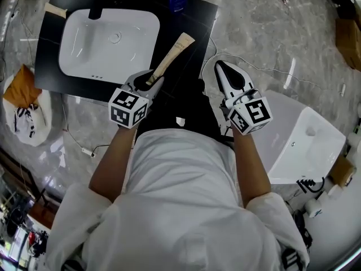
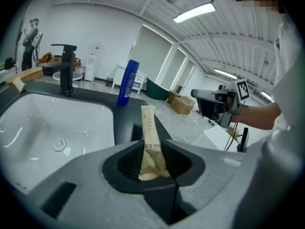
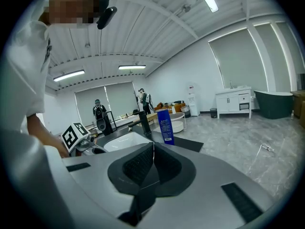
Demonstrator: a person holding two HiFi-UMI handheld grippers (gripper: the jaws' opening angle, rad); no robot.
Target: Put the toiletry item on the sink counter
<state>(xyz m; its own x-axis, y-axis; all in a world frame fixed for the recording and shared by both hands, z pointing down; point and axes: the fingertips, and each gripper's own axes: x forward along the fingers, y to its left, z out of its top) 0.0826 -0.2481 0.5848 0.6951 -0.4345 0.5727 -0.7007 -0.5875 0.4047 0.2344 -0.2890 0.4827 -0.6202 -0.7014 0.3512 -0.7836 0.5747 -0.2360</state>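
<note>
Beige plastic tube [image 1: 172, 54] is gripped by left gripper [image 1: 151, 82] over black sink counter [image 1: 194, 17]. Set-down is judged pending. Right gripper [image 1: 221, 66] is closed, empty.

Site: open test hall staged as a bathroom, not a home | Evidence: black sink counter [image 1: 49, 66] standing free on marble-look floor [image 1: 265, 27]; loose cables [image 1: 274, 70]; bathtub [image 3: 274, 101] and white vanity [image 3: 233, 101] by the wall; ribbed ceiling with strip lights [image 2: 193, 12]

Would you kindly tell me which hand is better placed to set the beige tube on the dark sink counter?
Left. The left tool is clamped on the beige tube, which pokes out over the dark counter beside the basin. The right tool is shut, empty and off the counter's side.
</note>
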